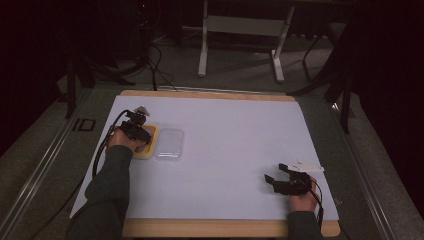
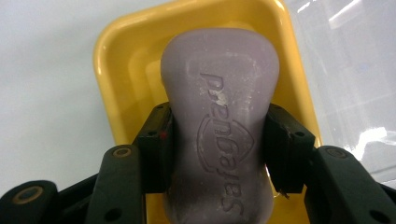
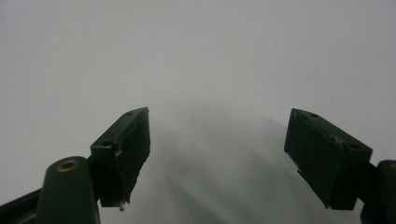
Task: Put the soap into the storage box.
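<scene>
Left gripper (image 2: 217, 154) pinching soap bar (image 2: 219, 126) in yellow dish (image 2: 112, 60); right gripper (image 3: 217, 158) spread, idle over table.
We'd worry the narrow-waisted soap slips sideways or drags the dish toward the clear lid (image 1: 169, 144).

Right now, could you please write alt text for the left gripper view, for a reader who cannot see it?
The left gripper has its two black jaws closed on the sides of a pale purple soap bar embossed with a brand name, over a yellow soap dish. The dish sits on a white table surface, with a clear plastic lid beside it.
</scene>
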`<control>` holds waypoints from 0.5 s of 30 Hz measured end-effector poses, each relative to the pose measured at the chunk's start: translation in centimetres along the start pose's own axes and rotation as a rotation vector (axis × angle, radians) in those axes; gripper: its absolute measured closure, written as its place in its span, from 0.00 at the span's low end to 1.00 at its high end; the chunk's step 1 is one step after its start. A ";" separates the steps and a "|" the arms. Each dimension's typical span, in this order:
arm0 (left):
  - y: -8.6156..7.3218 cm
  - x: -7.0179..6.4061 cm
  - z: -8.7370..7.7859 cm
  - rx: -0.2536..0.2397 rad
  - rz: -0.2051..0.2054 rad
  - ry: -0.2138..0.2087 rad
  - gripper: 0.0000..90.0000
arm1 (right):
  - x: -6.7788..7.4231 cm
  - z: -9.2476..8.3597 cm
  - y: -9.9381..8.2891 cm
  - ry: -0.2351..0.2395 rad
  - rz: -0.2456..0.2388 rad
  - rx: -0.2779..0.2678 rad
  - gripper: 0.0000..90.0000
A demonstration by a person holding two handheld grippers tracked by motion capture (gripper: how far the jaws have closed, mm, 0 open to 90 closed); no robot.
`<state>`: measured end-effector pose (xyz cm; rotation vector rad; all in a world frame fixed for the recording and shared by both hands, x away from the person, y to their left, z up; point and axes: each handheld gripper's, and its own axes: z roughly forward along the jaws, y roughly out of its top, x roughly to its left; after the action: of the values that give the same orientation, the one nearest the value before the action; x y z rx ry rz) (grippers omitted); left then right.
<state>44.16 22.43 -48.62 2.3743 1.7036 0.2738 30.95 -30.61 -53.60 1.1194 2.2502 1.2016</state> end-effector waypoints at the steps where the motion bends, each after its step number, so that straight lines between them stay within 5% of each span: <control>1: 0.0 0.0 0.1 0.002 -0.001 -0.001 0.55 | 0.0 0.0 0.0 0.000 0.000 0.000 0.25; 15: 0.0 0.3 0.5 0.010 -0.017 -0.015 0.55 | 0.0 0.0 0.0 0.000 -0.002 0.000 0.25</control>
<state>44.36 22.71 -49.12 2.3612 1.7221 0.2454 30.94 -30.61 -53.60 1.1176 2.2512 1.2007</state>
